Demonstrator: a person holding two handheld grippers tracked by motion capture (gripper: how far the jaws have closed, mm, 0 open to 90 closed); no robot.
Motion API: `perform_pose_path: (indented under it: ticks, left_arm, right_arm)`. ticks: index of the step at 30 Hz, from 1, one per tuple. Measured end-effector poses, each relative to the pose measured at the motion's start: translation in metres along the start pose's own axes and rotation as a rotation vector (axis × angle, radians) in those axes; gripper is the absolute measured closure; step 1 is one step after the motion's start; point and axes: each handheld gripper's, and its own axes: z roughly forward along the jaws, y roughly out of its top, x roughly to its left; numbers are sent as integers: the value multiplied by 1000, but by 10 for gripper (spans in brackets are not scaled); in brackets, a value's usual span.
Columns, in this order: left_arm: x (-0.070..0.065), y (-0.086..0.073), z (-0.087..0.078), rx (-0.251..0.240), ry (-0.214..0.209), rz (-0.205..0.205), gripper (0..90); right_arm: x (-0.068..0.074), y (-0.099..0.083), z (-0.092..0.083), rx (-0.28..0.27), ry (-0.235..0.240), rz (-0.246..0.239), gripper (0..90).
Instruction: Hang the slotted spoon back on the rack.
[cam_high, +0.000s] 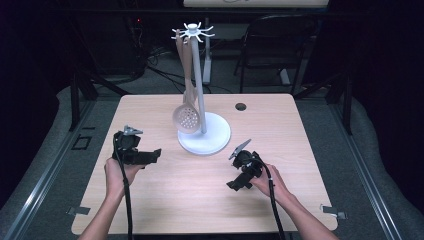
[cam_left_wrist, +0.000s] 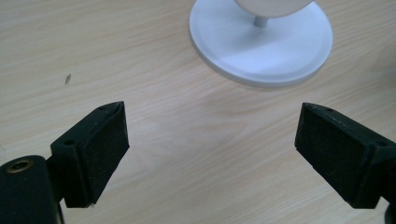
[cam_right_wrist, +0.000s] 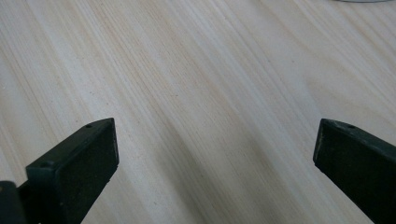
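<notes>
On the wooden worktop stands a white rack, its round base near the middle and its pole upright. A beige slotted spoon hangs from a hook at the rack's top, its perforated bowl low beside the pole, just above the base. The left tool sits left of the base, pointing toward it, its jaws apart with nothing between them. The right tool is to the right and nearer the person, pointing down at bare wood, jaws wide apart and empty. Both tools are apart from the rack.
</notes>
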Motion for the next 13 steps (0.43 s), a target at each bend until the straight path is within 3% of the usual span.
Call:
perform_pose_path:
  ticks: [3, 8, 13]
  left_arm:
    - [3, -12, 5, 14, -7, -23, 80]
    - [9, -24, 12, 26, -73, -54, 58]
    - [14, -28, 16, 23, -59, -57, 27]
  right_arm:
    - [-1, 0, 0, 6, -1, -1, 0]
    - [-2, 0, 0, 8, -18, -4, 0]
    - [-6, -3, -2, -17, -48, 4, 0]
